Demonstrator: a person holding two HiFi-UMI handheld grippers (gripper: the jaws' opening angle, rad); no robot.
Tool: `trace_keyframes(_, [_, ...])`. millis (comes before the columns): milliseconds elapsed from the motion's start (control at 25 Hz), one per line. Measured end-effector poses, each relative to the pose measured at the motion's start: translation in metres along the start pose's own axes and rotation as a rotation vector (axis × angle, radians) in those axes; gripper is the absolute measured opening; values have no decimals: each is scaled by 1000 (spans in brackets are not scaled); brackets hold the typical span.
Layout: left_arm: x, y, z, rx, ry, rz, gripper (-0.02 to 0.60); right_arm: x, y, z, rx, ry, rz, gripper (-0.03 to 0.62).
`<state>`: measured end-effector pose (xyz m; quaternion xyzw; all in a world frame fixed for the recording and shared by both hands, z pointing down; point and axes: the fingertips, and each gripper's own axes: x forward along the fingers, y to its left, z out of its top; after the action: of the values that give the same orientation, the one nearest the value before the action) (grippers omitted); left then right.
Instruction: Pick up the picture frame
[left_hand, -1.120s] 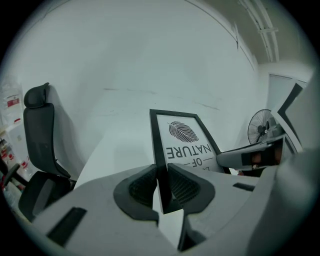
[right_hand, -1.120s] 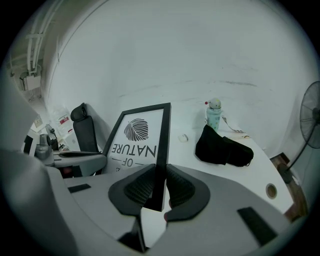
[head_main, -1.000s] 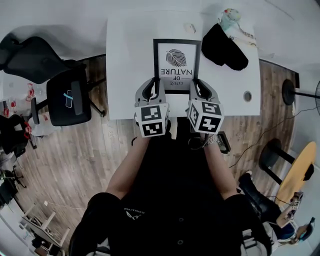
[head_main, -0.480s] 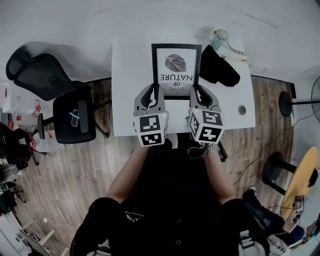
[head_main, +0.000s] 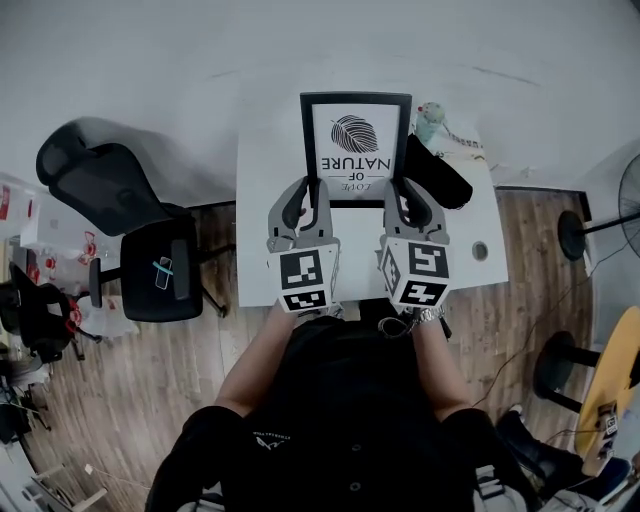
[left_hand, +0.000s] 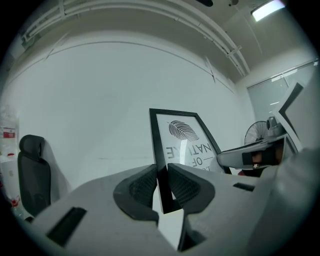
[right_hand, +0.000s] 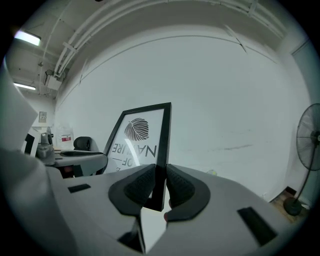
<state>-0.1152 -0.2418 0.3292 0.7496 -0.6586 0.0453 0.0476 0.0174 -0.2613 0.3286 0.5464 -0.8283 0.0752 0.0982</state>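
A black picture frame (head_main: 355, 148) with a leaf print and upside-down lettering hangs in the air above the white table (head_main: 268, 250). My left gripper (head_main: 314, 190) is shut on its left bottom corner, and my right gripper (head_main: 397, 190) is shut on its right bottom corner. The left gripper view shows the frame's (left_hand: 176, 145) black edge pinched between the ribbed pads (left_hand: 141, 186), with the picture rising beyond against a white wall. In the right gripper view the frame's (right_hand: 144, 132) right edge stands clamped between the dark pads (right_hand: 178, 186).
A black cloth item (head_main: 440, 172) and a small pale green thing (head_main: 431, 115) lie on the table's far right. A black office chair (head_main: 140, 245) stands to the table's left. A fan (right_hand: 309, 150) stands at the right on the wooden floor (head_main: 150, 370).
Both grippers have risen together with the frame held between them, lifting it off the table; it now appears larger and farther up in the head view.
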Motion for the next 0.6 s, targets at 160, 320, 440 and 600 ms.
trace_keyframes(160, [-4, -1, 28, 22, -58, -2, 74, -9, 1, 26, -8, -64, 1, 67])
trace_keyframes(320, [-13, 0, 60, 49, -138, 11, 74, -17, 4, 53, -13, -139, 6, 67])
trace_keyframes(440, [-20, 1, 78, 55, -185, 24, 74, -24, 7, 72, -29, -184, 14, 67])
trace_keyframes(600, [-31, 2, 95, 69, -238, 47, 74, -32, 12, 90, -47, -231, 24, 67])
